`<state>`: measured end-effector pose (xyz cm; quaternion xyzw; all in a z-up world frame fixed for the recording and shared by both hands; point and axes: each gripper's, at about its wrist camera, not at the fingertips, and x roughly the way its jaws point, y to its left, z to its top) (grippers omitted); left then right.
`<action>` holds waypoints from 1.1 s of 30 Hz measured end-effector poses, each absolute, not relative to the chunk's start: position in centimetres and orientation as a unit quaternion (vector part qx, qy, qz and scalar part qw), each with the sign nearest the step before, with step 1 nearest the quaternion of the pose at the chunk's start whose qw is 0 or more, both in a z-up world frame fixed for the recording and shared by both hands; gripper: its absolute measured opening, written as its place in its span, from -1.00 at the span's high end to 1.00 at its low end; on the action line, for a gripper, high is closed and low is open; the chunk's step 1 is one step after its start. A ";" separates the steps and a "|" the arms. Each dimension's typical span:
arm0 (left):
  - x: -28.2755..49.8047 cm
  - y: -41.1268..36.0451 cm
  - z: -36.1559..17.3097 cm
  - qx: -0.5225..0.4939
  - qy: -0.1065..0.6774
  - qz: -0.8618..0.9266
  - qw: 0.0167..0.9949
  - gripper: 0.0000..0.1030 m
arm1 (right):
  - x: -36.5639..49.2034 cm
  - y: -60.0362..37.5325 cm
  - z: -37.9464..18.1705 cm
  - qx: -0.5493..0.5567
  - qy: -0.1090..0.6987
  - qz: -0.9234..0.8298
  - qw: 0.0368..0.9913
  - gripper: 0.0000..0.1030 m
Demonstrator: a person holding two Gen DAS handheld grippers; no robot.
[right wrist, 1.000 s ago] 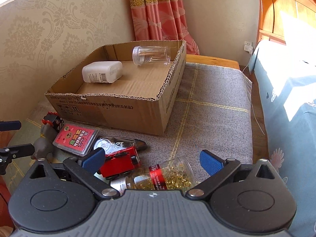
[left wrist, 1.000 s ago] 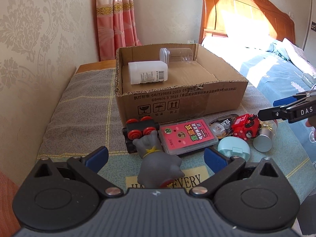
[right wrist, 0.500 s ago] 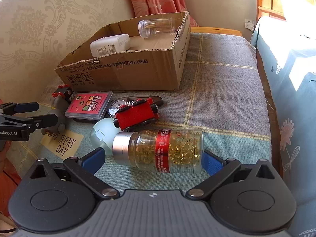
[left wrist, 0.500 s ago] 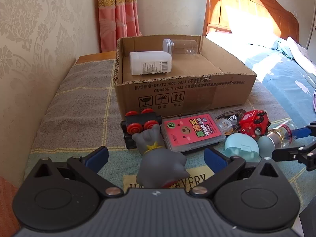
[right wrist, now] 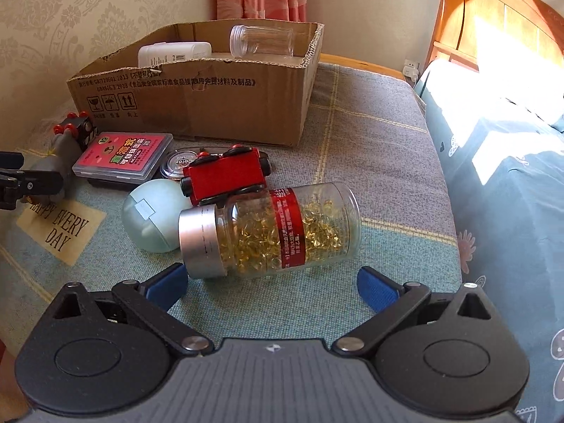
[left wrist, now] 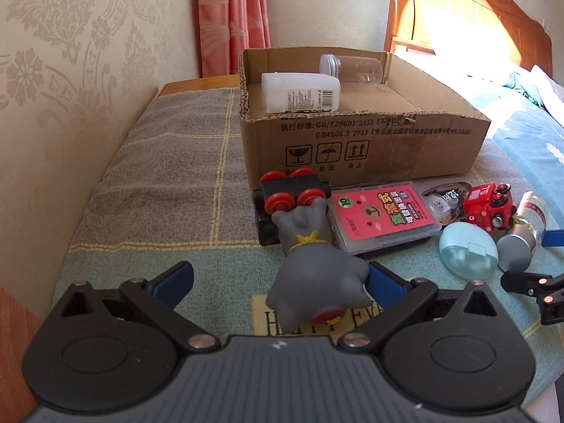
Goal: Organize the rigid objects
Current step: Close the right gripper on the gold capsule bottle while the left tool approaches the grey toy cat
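A cardboard box stands on the cloth-covered surface and holds a white bottle and a clear jar. In front of it lie a grey rubber toy, a black toy with red wheels, a pink card case, a red toy train, a mint egg-shaped case and a jar of yellow capsules. My left gripper is open around the grey toy. My right gripper is open, just short of the capsule jar.
A round clear disc lies by the card case. A patterned wall runs along the left, a curtain hangs behind the box, and a bed with a wooden headboard stands to the right.
Both grippers have dropped lower and moved forward. The left now has the grey toy between its fingers; the right has closed in on the capsule jar.
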<state>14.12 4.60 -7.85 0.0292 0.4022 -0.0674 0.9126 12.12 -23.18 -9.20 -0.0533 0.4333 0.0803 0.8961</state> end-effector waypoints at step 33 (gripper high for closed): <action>13.9 5.0 -9.9 -0.006 0.410 -0.008 0.912 -0.99 | 10.8 -23.6 -9.3 -0.060 0.409 0.099 0.905 -1.00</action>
